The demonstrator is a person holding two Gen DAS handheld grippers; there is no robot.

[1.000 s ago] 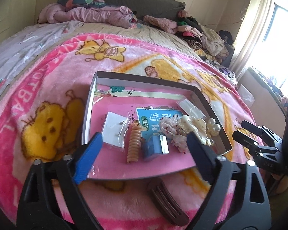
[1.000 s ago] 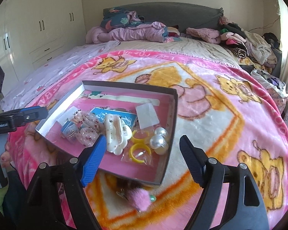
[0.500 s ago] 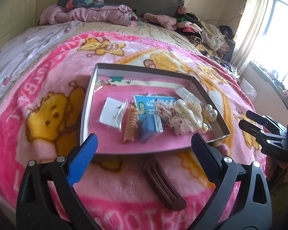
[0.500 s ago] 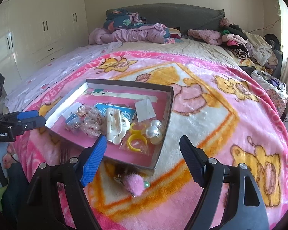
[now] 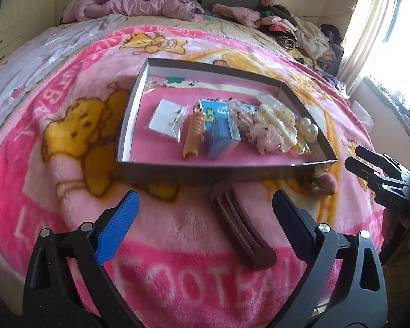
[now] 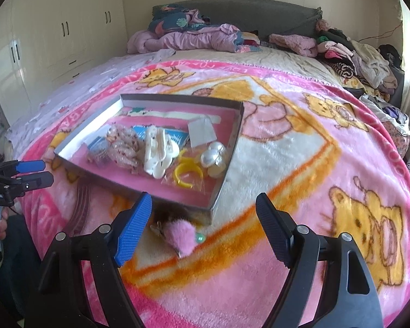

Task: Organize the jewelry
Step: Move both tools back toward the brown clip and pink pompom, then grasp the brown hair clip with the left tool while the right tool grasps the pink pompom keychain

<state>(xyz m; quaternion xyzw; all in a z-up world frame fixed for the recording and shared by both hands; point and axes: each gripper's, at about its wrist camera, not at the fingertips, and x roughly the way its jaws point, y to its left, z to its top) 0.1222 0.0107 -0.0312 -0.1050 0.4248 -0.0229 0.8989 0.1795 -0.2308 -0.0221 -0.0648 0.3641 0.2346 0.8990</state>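
Observation:
A shallow grey box [image 5: 194, 173] [image 6: 233, 147] with a pink floor lies on the bed and holds several hair pieces: a cream claw clip [image 5: 283, 125] [image 6: 158, 150], pearls [image 6: 214, 157], yellow rings [image 6: 187, 173], an orange spiral clip [image 5: 192, 136]. Outside it, on the blanket, a brown comb clip [image 5: 240, 229] lies between the open jaws of my left gripper [image 5: 205, 210]. A pink fluffy clip [image 6: 179, 233] [image 5: 325, 184] rests just ahead of my open right gripper [image 6: 203, 213], nearer its blue finger. Neither gripper touches anything.
The pink cartoon blanket [image 6: 300, 164] covers the bed. Piled clothes [image 6: 352, 57] and bedding [image 6: 188, 37] sit at the headboard. White wardrobes [image 6: 54, 35] stand on the left, a bright window [image 5: 401, 41] on the right. Each gripper shows at the edge of the other's view.
Both grippers have drawn back from the box and sunk toward the blanket. The brown comb clip now lies between the left jaws, and the pink fluffy clip sits closer to the right jaws.

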